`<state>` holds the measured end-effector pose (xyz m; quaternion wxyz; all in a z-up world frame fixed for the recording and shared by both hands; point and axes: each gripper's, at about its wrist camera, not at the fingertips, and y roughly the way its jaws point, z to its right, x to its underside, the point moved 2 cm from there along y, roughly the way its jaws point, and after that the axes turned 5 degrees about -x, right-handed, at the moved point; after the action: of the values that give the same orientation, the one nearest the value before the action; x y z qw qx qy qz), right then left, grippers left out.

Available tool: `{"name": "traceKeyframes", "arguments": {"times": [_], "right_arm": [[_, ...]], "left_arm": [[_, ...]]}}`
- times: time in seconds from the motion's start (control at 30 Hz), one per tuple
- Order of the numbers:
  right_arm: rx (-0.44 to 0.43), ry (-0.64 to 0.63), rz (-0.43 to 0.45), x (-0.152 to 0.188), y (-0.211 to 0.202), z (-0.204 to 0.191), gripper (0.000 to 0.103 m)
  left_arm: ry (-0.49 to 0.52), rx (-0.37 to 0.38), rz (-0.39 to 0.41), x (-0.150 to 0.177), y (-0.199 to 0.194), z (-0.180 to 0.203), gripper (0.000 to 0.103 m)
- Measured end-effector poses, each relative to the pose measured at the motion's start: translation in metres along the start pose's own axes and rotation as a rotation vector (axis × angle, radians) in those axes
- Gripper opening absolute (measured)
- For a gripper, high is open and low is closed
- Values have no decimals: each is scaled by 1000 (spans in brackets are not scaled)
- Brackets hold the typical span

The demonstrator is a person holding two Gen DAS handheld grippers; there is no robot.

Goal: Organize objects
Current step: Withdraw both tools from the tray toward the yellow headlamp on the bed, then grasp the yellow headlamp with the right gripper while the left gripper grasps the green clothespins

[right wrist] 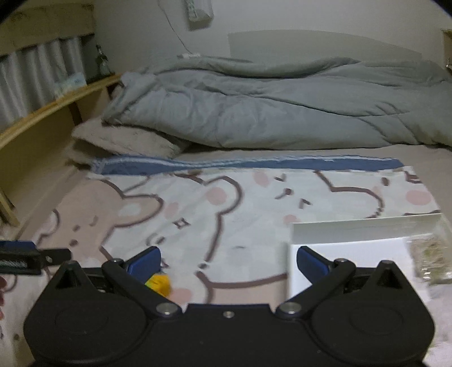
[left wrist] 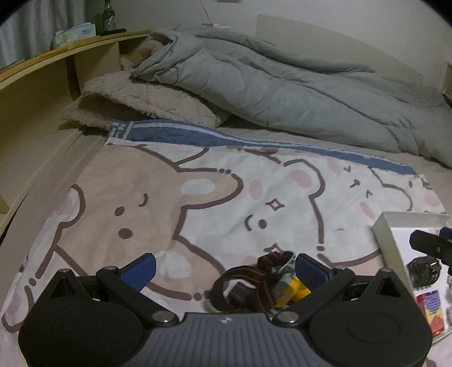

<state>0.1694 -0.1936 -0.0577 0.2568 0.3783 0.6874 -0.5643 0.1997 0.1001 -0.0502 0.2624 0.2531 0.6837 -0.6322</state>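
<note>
My left gripper is open low over the bear-print blanket. A tangle of brown striped straps lies between its fingers, with a yellow object against the right finger. A shallow white box sits at the right, holding a dark bundle and a colourful card. My right gripper is open too, over the blanket, its right finger above the white box. The yellow object shows by its left finger. A clear bag of greenish bits lies in the box.
A crumpled grey duvet and a fluffy beige pillow fill the far side of the bed. A wooden headboard shelf runs along the left, with a green bottle and a tissue pack on top.
</note>
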Motion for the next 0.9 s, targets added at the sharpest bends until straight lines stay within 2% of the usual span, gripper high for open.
{"name": "traceKeyframes", "arguments": {"times": [0.1,0.23,0.4,0.47,0.53,0.57,0.63,0.77,0.9], "right_arm": [[-8,-20,-21,5,10,-12,103],[-25,-48,-55,12,21,-21,103],[-101,-26,-168,19,38,-27,100],[-118,40,-209,23,43,-27,76],[-140,95,-270,28,52,-29,63],[-140,104,-297,30,55,-31,52],[-180,102,-328,36,61,-37,36],[-252,101,-371,43,67,-51,21],[-298,100,-389,48,73,-62,11]], "left_arm": [[15,2,-12,6,5,-2,103],[54,48,-36,17,10,-5,103],[76,66,-61,29,16,-12,103],[79,68,-69,32,18,-15,103],[76,66,-77,33,21,-19,103],[73,65,-79,34,22,-20,103],[71,64,-83,34,23,-22,103],[69,66,-89,35,26,-25,103],[69,75,-90,34,25,-26,103]]}}
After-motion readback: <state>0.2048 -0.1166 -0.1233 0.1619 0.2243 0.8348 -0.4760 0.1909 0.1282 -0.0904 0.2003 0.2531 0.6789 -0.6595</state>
